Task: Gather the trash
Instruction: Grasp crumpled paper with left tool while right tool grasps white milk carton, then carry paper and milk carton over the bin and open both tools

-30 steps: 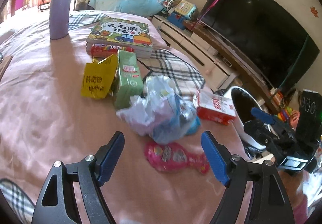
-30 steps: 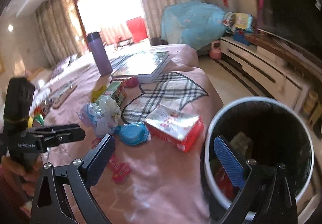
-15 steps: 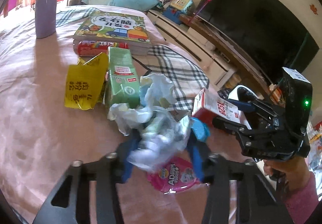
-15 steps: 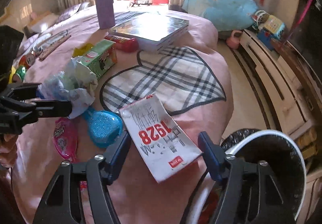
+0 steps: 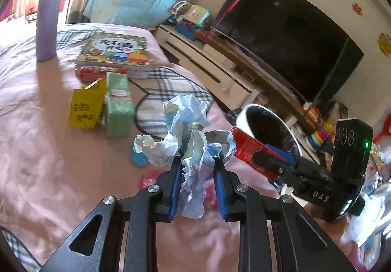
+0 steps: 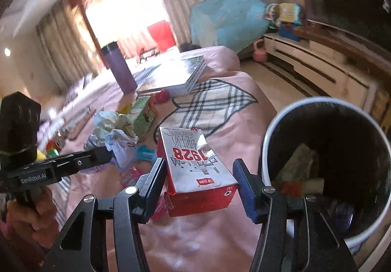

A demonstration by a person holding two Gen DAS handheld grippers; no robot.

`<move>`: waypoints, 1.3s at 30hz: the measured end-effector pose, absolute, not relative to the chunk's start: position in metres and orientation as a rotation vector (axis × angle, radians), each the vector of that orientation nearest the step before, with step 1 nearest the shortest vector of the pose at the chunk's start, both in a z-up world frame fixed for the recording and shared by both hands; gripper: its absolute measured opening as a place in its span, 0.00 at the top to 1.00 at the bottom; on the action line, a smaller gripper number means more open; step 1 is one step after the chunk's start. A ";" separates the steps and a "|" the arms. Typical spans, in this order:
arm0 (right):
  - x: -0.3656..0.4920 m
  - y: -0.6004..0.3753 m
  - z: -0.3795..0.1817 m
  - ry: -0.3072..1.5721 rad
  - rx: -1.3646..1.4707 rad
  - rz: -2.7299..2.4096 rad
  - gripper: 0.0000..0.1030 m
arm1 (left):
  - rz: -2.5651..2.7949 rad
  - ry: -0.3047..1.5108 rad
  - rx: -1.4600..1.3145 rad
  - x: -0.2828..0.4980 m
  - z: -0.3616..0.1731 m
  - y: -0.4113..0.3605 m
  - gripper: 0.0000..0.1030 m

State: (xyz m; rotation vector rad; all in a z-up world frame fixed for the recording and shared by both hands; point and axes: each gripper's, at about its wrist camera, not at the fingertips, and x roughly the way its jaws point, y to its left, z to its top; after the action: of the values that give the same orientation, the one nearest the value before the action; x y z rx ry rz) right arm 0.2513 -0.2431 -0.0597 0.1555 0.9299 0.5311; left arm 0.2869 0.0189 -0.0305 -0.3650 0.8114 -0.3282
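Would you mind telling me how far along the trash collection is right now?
Some trash already lies inside the bin. In hand: the left hand-held gripper is shut on the crumpled paper, and the right hand-held gripper holds the red milk carton beside the bin. Left on the bed: the yellow packet, green carton, pink wrapper and blue lid.

Milk carton [image 6: 195, 169] reads "1928"; left gripper [image 6: 44, 175] reads "GenRobot.AI".
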 end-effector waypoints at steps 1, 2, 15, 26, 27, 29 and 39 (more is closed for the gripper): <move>0.247 -0.245 -0.059 0.927 0.172 0.525 0.44 | -0.338 0.814 -0.361 0.284 -0.031 0.017 0.77; 0.242 -0.247 -0.059 0.926 0.187 0.522 0.44 | -0.345 0.815 -0.360 0.283 -0.031 0.015 0.77; 0.207 -0.296 -0.037 0.840 0.255 0.385 0.45 | -0.449 0.830 -0.318 0.283 -0.025 -0.022 0.77; 0.214 -0.344 -0.030 0.821 0.233 0.267 0.45 | -0.503 0.832 -0.262 0.310 -0.021 -0.079 0.77; 0.216 -0.348 -0.031 0.820 0.232 0.258 0.45 | -0.507 0.835 -0.258 0.313 -0.021 -0.083 0.77; 0.220 -0.355 -0.032 0.823 0.234 0.235 0.45 | -0.512 0.840 -0.240 0.321 -0.022 -0.095 0.77; 0.242 -0.381 -0.040 0.836 0.244 0.184 0.45 | -0.523 0.873 -0.188 0.358 -0.025 -0.130 0.77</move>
State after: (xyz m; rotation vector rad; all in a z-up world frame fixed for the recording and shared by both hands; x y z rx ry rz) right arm 0.2415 -0.3807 -0.0405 0.2444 0.8364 0.1844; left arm 0.3584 -0.1301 -0.0253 -0.1881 0.8731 -0.5231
